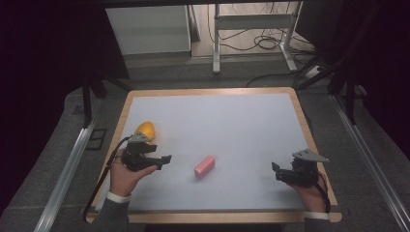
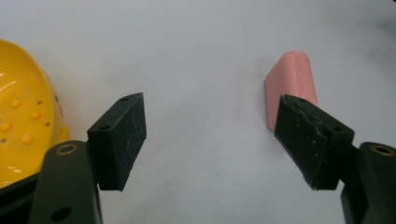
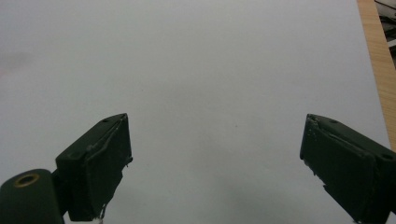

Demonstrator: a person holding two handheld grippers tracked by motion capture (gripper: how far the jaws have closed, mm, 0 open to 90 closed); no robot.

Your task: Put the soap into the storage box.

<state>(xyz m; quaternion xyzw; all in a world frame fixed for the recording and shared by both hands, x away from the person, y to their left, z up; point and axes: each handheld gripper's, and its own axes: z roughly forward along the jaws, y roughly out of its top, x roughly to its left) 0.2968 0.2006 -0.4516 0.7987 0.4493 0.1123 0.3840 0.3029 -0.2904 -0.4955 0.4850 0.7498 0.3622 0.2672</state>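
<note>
A small pink block with rounded ends lies flat on the white surface, a little toward the near edge and somewhat left of the middle, its long axis slanting from near-left to far-right. In the left gripper view the pink block sits just beyond the tip of one jaw, partly covered by it, and nothing is touching it.

The left gripper hovers just to the left of the block, near the left edge of the surface, pointing toward it. Its jaws stand wide apart and released, with bare white surface between them; in its own view the left gripper holds nothing. The person's left hand grips it from the near side, a grey sleeve and white cuff showing at the wrist.

Just behind the left gripper, close to the left edge, rests a yellow rounded object with small raised dots on it; the same yellow rounded object fills the edge of the left gripper view beside one jaw.

The right gripper is well apart from the block, near the right edge toward the near corner, held by the right hand. Its jaws are likewise spread wide and empty; the right gripper looks onto plain white surface, with the wooden rim of the table along one side.
</note>
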